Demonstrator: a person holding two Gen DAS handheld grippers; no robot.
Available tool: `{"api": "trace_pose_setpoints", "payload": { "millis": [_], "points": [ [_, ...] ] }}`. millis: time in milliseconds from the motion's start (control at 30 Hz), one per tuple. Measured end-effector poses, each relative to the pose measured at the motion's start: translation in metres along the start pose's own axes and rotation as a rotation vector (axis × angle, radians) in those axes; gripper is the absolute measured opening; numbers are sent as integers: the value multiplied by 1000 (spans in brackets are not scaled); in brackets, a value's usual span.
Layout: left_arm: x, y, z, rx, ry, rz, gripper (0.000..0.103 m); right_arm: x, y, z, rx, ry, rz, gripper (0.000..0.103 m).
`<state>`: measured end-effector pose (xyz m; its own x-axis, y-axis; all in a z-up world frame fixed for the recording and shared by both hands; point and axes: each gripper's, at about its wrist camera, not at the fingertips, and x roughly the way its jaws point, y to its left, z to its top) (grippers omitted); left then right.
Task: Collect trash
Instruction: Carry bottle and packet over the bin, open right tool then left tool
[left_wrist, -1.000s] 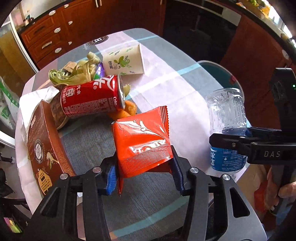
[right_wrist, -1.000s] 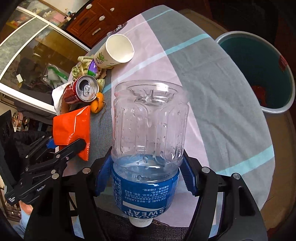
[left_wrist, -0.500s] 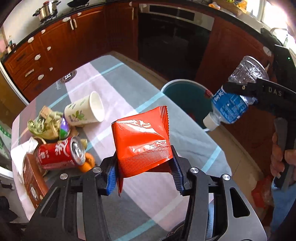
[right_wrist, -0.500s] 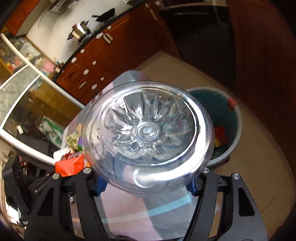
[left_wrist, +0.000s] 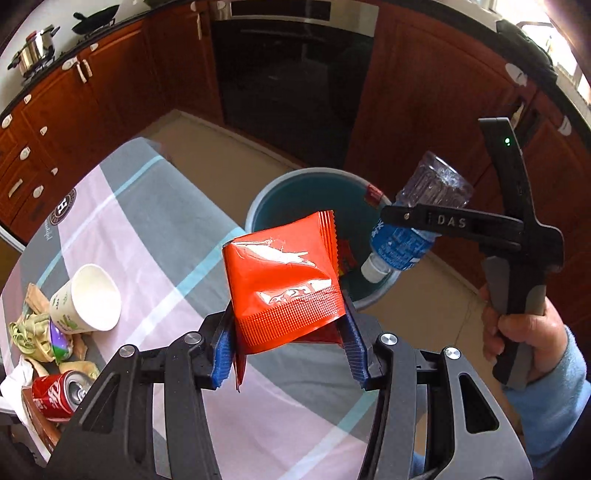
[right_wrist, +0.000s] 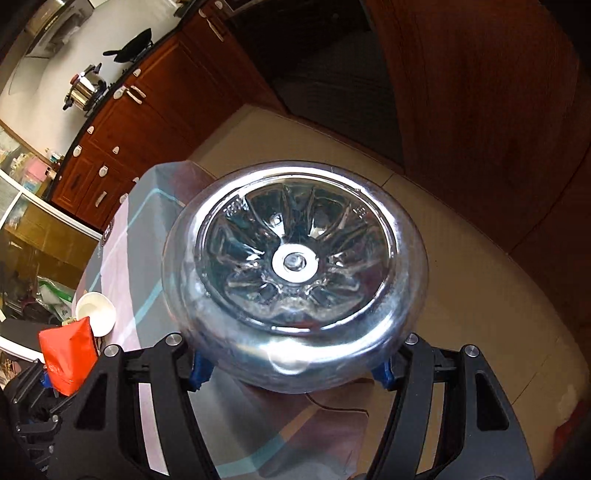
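My left gripper (left_wrist: 290, 343) is shut on an orange-red snack wrapper (left_wrist: 282, 288) and holds it above the table's right edge, short of the teal trash bin (left_wrist: 295, 192) on the floor. My right gripper (left_wrist: 397, 225) is shut on a clear plastic bottle with a blue label (left_wrist: 410, 229), cap down, over the bin's right rim. In the right wrist view my right gripper (right_wrist: 291, 365) holds the bottle's base (right_wrist: 295, 262), which fills the middle and hides the bin. The wrapper (right_wrist: 68, 358) shows at lower left there.
On the table with the grey and pink cloth (left_wrist: 147, 229) lie a paper cup (left_wrist: 86, 302), a red soda can (left_wrist: 61, 393), crumpled yellow-green scraps (left_wrist: 27, 338) and a brown box (left_wrist: 40, 428). Wooden kitchen cabinets (left_wrist: 88, 96) and a dark oven (left_wrist: 295, 66) stand behind.
Both grippers swung right from the table toward the bin with their loads. The bottle has tipped further, cap down, and now hangs over the bin's rim.
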<state>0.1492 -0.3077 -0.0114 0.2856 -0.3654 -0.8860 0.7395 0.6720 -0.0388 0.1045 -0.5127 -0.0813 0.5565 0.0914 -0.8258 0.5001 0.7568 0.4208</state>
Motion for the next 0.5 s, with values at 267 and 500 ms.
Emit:
{"api": "trace_pose_setpoints", "payload": {
  "millis": [267,500],
  "points": [
    [37,0,18,0,43,-14,51,50,-1,8,-14,92,-9,63],
    [56,-3,23,3,66,-25,51,57,-7,1,-6,130,-12,66]
  ]
}}
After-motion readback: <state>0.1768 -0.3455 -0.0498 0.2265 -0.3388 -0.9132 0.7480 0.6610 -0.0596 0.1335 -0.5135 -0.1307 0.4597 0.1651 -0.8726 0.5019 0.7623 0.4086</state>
